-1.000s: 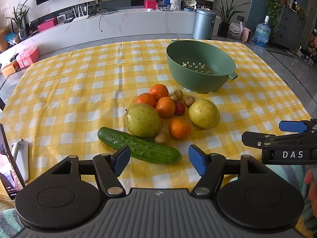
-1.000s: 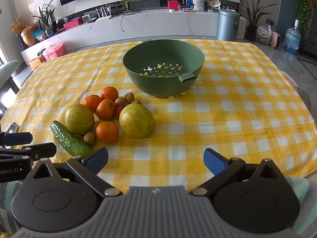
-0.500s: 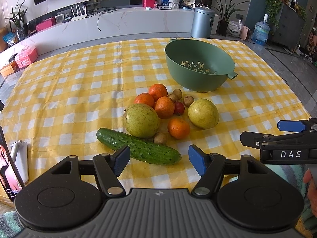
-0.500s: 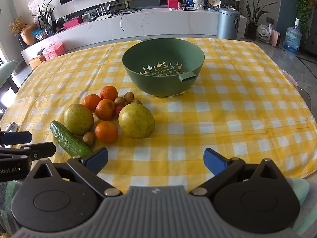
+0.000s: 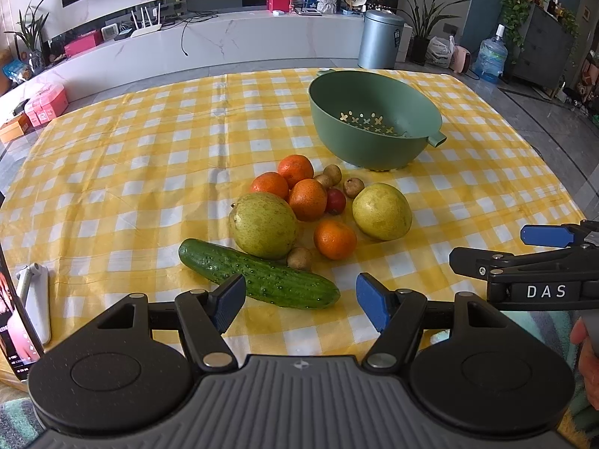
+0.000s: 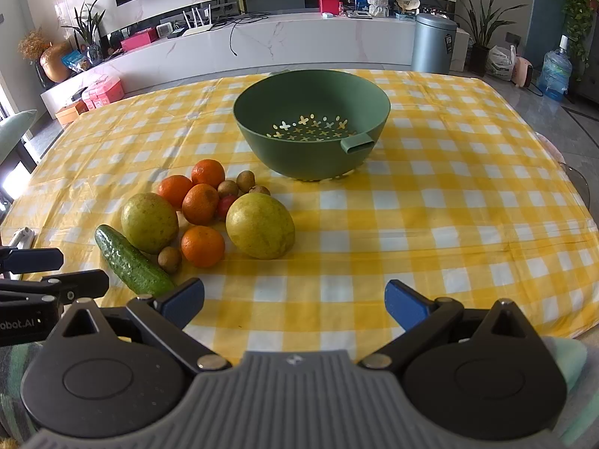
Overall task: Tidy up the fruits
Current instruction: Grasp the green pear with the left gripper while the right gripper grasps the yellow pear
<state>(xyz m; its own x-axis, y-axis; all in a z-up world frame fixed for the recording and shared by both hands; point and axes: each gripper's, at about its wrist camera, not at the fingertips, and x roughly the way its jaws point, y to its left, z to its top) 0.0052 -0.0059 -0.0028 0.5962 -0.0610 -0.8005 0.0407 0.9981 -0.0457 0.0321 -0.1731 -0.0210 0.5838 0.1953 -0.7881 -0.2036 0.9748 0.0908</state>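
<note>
Comparing with a second ago, barely anything changed: the left view crept slightly nearer the pile, so no fruit is sorted yet. Left gripper [image 5: 300, 297] sits jaws apart just short of the cucumber [image 5: 258, 274], with pears [image 5: 263, 225] and oranges [image 5: 334, 238] mid-table and the empty green bowl [image 6: 312, 124] toward the far edge. Right gripper [image 6: 294, 302] hangs wide open over bare cloth. Only the left view shows a phone [image 5: 13, 323] at the near-left edge.
</note>
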